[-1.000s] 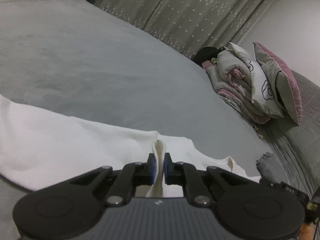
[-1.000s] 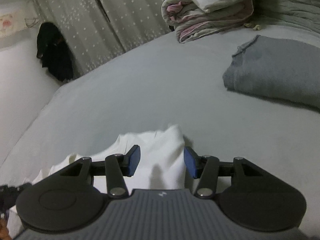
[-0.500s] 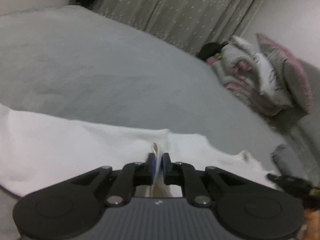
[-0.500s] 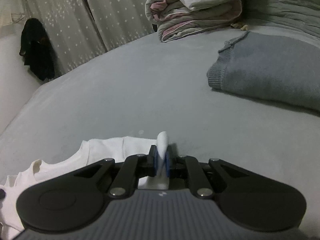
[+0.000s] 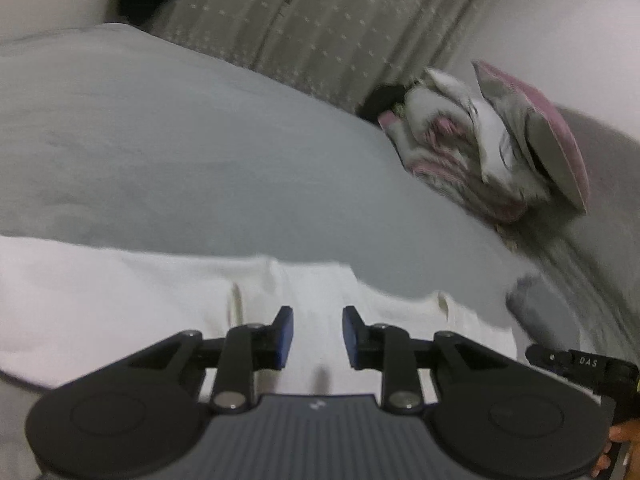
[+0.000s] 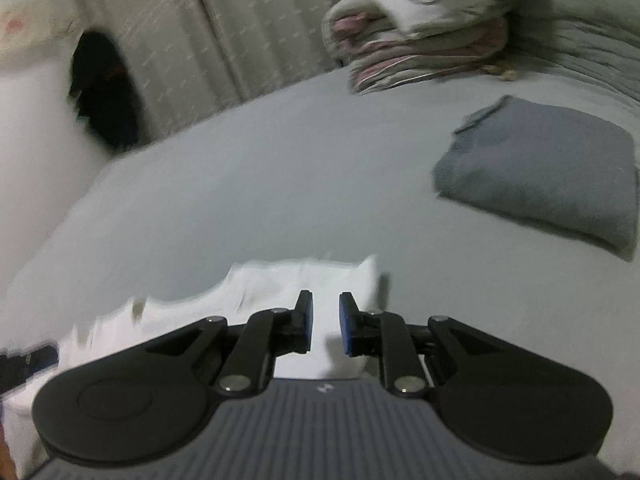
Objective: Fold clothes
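Observation:
A white garment (image 5: 120, 304) lies spread on the grey bed (image 5: 200, 160). My left gripper (image 5: 317, 320) hovers over its far edge. Its jaws are opening, and the cloth lies flat below the blue pads (image 5: 285, 332) with nothing pinched. In the right wrist view the garment's corner (image 6: 280, 284) sits under my right gripper (image 6: 325, 304). White cloth fills the narrow gap between that gripper's pads, and the corner looks raised off the bed, with a shadow beside it. The right gripper's body (image 5: 580, 364) shows at the left view's lower right edge.
A folded grey sweater (image 6: 552, 172) rests on the bed to the right. A stack of folded bedding and pillows (image 5: 488, 140) stands at the far right by the patterned curtains (image 5: 320, 28). A dark garment (image 6: 104, 96) hangs at the far left.
The left jaws let go of the upright fold and spread apart. The right jaws, wide a second ago, closed on the garment's corner. Both views have shifted and blurred.

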A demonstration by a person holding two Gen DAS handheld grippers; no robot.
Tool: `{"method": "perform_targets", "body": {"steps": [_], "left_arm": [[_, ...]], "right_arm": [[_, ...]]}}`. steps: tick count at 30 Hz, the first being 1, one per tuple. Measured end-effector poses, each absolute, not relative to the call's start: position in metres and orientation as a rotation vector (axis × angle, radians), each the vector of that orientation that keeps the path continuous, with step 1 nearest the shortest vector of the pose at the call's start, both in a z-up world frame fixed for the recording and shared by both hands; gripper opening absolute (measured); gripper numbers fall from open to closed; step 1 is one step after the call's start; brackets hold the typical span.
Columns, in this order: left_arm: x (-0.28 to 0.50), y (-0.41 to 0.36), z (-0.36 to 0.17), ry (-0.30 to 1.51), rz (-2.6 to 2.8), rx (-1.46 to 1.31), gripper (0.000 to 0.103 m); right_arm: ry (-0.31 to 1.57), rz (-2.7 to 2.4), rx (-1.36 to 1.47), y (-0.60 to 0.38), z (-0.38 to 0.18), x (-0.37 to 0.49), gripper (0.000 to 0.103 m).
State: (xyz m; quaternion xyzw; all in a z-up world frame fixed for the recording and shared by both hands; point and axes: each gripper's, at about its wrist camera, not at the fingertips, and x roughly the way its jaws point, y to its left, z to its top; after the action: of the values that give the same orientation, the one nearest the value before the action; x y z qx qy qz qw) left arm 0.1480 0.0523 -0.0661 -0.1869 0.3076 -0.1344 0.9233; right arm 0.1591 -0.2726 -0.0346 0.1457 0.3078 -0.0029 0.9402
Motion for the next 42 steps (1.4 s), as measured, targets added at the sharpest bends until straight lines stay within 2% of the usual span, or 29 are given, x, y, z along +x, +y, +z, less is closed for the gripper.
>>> {"method": "perform_targets", "body": {"steps": [4,9,11,14,16,19,21,24,26,27,28,42], "left_arm": [[0.15,0.046,-0.078,0.711,-0.272,-0.318,0.027],[0.146,0.048,-0.077,0.732,-0.277,-0.285,0.027],[0.143,0.053,-0.071,0.721,-0.278,-0.3,0.028],[0.136,0.062,-0.069,0.718,-0.274,-0.311,0.033],[0.134,0.067,-0.073,0.738,-0.274,-0.324,0.033],[0.134,0.065,-0.071,0.736,-0.272,-0.347,0.033],[0.129,0.072,-0.066,0.729,-0.25,-0.363,0.045],[0.121,0.085,-0.06,0.713,-0.203,-0.403,0.054],[0.118,0.094,-0.058,0.709,-0.165,-0.434,0.06],[0.116,0.099,-0.057,0.706,-0.143,-0.447,0.062],[0.114,0.103,-0.057,0.703,-0.112,-0.458,0.063],[0.096,0.14,-0.064,0.666,0.28,-0.438,0.078]], "right_arm": [[0.705,-0.023,0.206,-0.269,-0.06,0.151,0.0],[0.689,-0.026,0.219,-0.27,-0.061,0.143,0.0],[0.667,-0.023,0.228,-0.269,-0.054,0.138,0.007],[0.64,-0.032,0.221,-0.267,-0.048,0.138,0.008],[0.718,-0.033,0.222,-0.267,-0.061,0.145,0.01],[0.718,-0.039,0.27,-0.271,-0.062,0.142,0.012],[0.724,-0.037,0.313,-0.273,-0.056,0.142,0.016],[0.716,-0.035,0.355,-0.273,-0.048,0.14,0.019],[0.701,-0.03,0.375,-0.272,-0.043,0.138,0.03],[0.693,-0.027,0.382,-0.271,-0.041,0.137,0.046],[0.685,-0.023,0.382,-0.269,-0.039,0.136,0.052],[0.681,0.016,0.36,-0.249,-0.033,0.136,0.053]]}}
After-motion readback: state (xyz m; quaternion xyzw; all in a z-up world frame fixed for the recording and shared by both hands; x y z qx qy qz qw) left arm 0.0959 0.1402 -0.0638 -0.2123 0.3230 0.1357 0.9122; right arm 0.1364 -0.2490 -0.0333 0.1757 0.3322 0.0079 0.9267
